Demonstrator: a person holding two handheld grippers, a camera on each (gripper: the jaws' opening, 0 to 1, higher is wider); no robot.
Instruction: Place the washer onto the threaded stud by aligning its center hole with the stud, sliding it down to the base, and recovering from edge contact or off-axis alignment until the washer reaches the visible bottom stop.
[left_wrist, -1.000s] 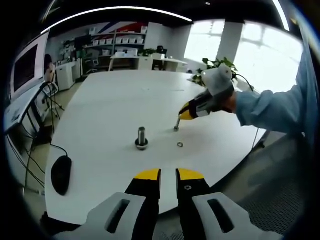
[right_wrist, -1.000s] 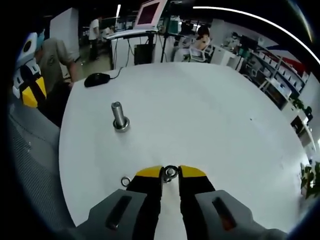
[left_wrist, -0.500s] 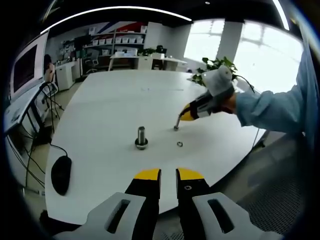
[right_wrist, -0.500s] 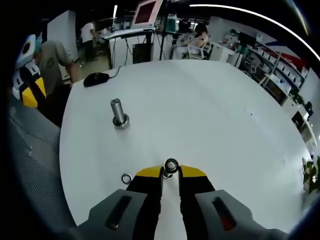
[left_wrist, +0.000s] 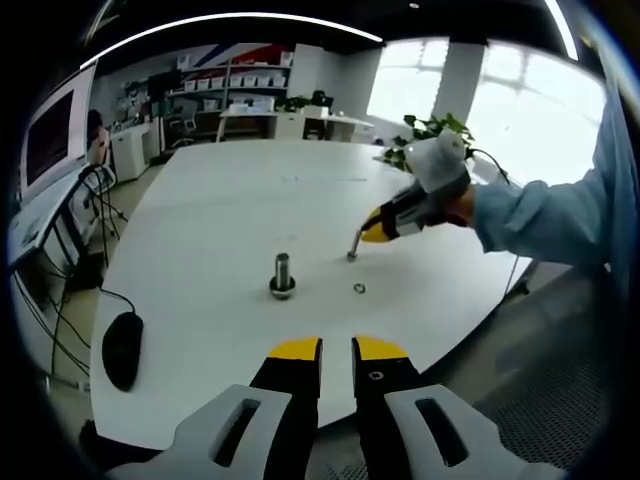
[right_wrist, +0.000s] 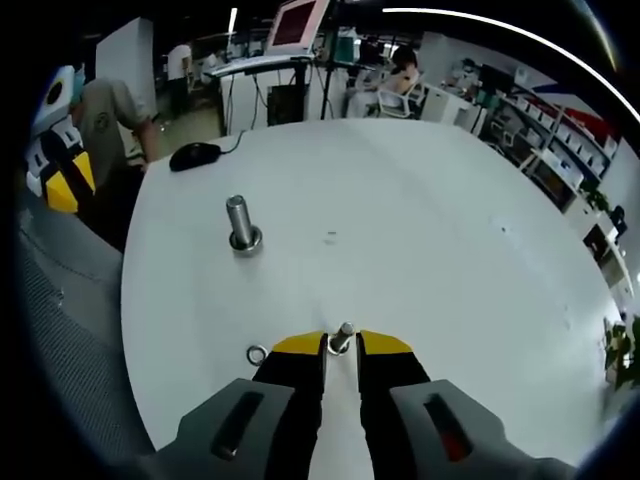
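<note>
The threaded stud (left_wrist: 283, 272) (right_wrist: 239, 222) stands upright on the white table (left_wrist: 220, 210) with a metal collar at its foot. My right gripper (right_wrist: 341, 343) (left_wrist: 362, 236) is shut on a small washer (right_wrist: 344, 334) (left_wrist: 353, 256), which sticks up edge-on from the yellow tips. It hangs low over the table, to the right of the stud and apart from it. My left gripper (left_wrist: 336, 349) hovers at the near table edge, its jaws close together with nothing between them; its yellow tip also shows at the left edge of the right gripper view (right_wrist: 62, 175).
A second loose washer (left_wrist: 360, 289) (right_wrist: 257, 353) lies flat on the table near the right gripper. A black mouse (left_wrist: 122, 348) (right_wrist: 193, 156) with its cable sits by the table edge. People, desks and monitors stand beyond the table.
The washer in my right gripper has turned from face-on to edge-on in its view, which has shifted slightly. The stud, the loose washer and my left gripper have not moved.
</note>
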